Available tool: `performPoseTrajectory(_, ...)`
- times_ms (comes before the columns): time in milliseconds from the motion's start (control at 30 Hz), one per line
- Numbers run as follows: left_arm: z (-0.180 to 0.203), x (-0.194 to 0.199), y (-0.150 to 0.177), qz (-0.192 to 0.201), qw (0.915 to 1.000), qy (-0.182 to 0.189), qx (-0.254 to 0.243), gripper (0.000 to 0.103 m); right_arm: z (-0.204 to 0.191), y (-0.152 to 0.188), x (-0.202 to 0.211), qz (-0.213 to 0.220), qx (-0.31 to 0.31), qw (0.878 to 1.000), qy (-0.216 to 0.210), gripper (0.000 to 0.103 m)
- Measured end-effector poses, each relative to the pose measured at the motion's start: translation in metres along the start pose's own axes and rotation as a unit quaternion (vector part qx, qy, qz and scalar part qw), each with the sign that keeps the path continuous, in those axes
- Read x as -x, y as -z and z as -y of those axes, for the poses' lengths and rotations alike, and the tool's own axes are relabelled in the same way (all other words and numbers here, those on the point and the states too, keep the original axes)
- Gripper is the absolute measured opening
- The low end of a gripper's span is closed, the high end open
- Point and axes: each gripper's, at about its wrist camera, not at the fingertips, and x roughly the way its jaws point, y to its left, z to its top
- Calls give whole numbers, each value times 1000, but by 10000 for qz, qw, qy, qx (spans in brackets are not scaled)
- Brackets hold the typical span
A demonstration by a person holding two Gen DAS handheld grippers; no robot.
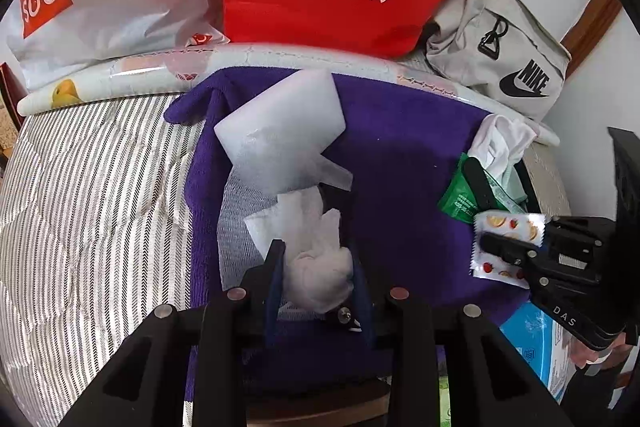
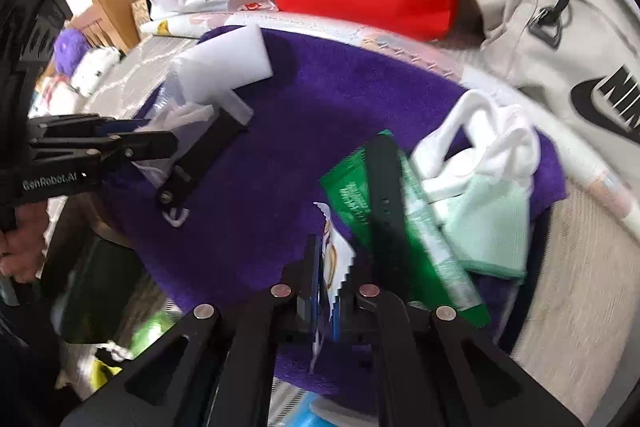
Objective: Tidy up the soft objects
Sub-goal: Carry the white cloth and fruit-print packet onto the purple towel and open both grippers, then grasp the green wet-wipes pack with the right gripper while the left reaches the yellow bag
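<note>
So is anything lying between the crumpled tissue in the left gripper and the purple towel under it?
Partly. The left gripper holds the crumpled tissue above a clear plastic bag with a white foam block on the purple towel. Bare towel shows to the right of the bag.

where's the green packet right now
In the right wrist view the green packet lies on the right part of the purple towel, under a black strap and beside the white cloth.

Fuzzy purple towel — glossy sachet, crumpled soft tissue.
</note>
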Motion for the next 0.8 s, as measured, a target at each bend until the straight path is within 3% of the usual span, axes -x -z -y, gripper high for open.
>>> performPoseTrajectory(100,-3,-2,-1,-50,9997,201,109,35,0,-2,4,46,107,9998,159,32)
performPoseTrajectory(167,-4,-1,-1,-36,9995,280,127,45,1,-2,8,111,164,9995,247,43)
performPoseTrajectory(233,-1,3,0,51,9997,236,71,54,4,-1,12,178,191,9989,400,45)
performPoseTrajectory(300,1,7,1,89,9998,196,26,56,9,0,20,296,115,9981,531,49)
performPoseTrajectory(600,8,43,13,459,9988,154,-80,57,27,24,58,781,-470,9932,722,53)
performPoseTrajectory(800,14,82,35,846,9957,334,-178,57,7,50,91,1154,-487,9903,594,53)
